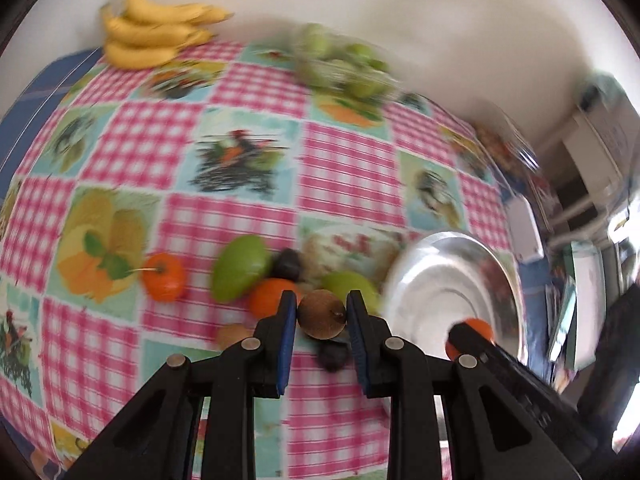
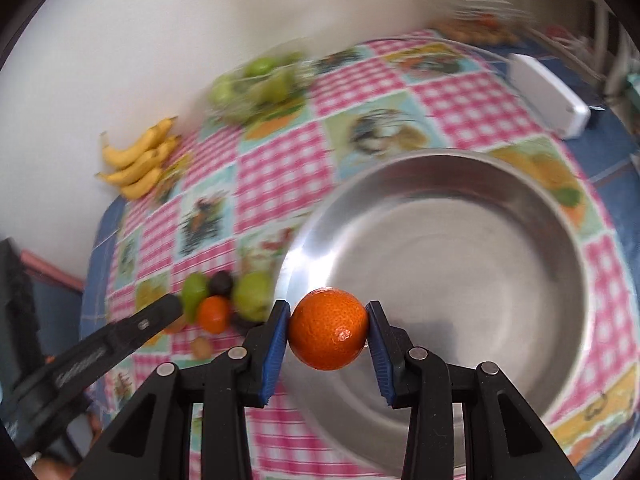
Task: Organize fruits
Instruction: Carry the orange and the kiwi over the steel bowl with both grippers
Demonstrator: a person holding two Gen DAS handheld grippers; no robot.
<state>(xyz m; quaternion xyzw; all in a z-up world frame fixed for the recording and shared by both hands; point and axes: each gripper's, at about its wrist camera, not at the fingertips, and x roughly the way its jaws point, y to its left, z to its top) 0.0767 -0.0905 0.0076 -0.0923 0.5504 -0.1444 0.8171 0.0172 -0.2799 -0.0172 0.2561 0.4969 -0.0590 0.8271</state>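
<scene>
While the left wrist view was smeared with blur, its main facts stayed readable: the left gripper [image 1: 321,314] had its blue pads [image 1: 286,344] pressed against both sides of a small brown kiwi [image 1: 321,313], held clear above the checked tablecloth [image 1: 248,92]. Just beyond the fingertips lay a loose cluster of fruit — a green mango [image 1: 241,268], a dark plum [image 1: 287,265], an orange mandarin [image 1: 272,296] and a second green fruit [image 1: 347,286] partly hidden behind the right finger. A separate mandarin with a stalk [image 1: 165,282] sat alone to the left of the cluster. To the right stood the steel bowl [image 1: 452,288], near the pile. At the far edge of the table lay a bunch of bananas [image 1: 150,34] against the wall, and beside them a blurred heap of green fruit [image 1: 344,64].

Seen from the right wrist, the right gripper [image 2: 328,330] was clamped on a mandarin [image 2: 328,329], pads touching its two flanks, the fruit hanging over the near rim of the steel bowl [image 2: 520,216], whose inside looked bare. To the left the other gripper's black arm [image 2: 108,344] reached in over the fruit pile [image 2: 224,296]. Bananas [image 2: 138,162] and the green heap [image 2: 260,84] lay along the far wall — a white box [image 2: 552,100] sat at the table's right edge.
</scene>
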